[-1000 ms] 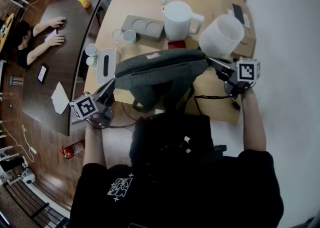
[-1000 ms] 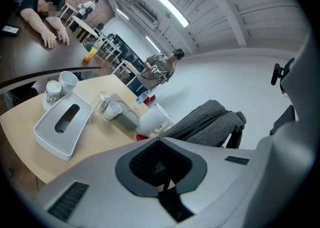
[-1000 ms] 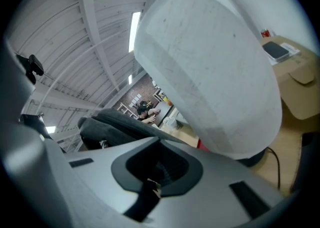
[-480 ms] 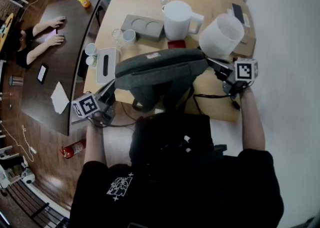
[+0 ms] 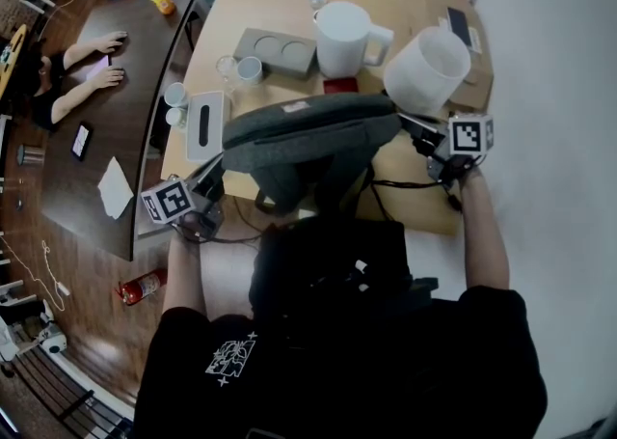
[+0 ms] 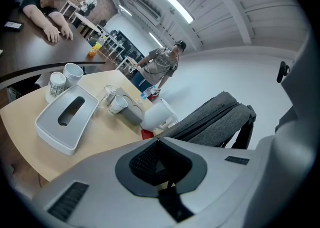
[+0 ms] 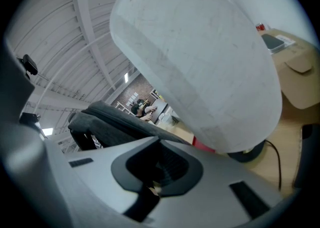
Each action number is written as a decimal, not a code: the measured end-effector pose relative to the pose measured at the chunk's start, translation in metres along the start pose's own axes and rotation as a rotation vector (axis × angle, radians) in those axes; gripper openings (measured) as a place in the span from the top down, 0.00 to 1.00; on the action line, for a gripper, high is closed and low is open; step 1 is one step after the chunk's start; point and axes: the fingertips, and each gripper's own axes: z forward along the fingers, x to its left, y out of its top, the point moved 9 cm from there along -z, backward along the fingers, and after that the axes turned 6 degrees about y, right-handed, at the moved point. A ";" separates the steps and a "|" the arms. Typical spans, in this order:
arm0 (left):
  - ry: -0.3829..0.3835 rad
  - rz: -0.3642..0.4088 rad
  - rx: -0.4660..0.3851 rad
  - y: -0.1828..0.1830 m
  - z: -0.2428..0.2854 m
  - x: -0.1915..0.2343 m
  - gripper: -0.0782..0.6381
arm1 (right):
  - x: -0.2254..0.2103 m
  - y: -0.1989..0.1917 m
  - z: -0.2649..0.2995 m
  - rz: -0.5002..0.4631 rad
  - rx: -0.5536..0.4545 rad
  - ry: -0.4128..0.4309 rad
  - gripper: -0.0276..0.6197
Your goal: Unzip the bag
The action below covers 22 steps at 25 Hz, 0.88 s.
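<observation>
While left tool point(image 5: 214, 173) and right tool point(image 5: 413, 124) stand pressed together, empty, we log bag point(image 5: 308, 138): long axis left-to-right mid-frame, one tool beside each end.

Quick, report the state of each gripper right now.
Left gripper: fingers closed, holding nothing.
Right gripper: fingers closed, holding nothing.
</observation>
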 end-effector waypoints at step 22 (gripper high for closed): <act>0.031 -0.021 0.029 -0.011 0.008 0.014 0.89 | -0.014 -0.014 0.009 0.077 -0.004 0.017 0.93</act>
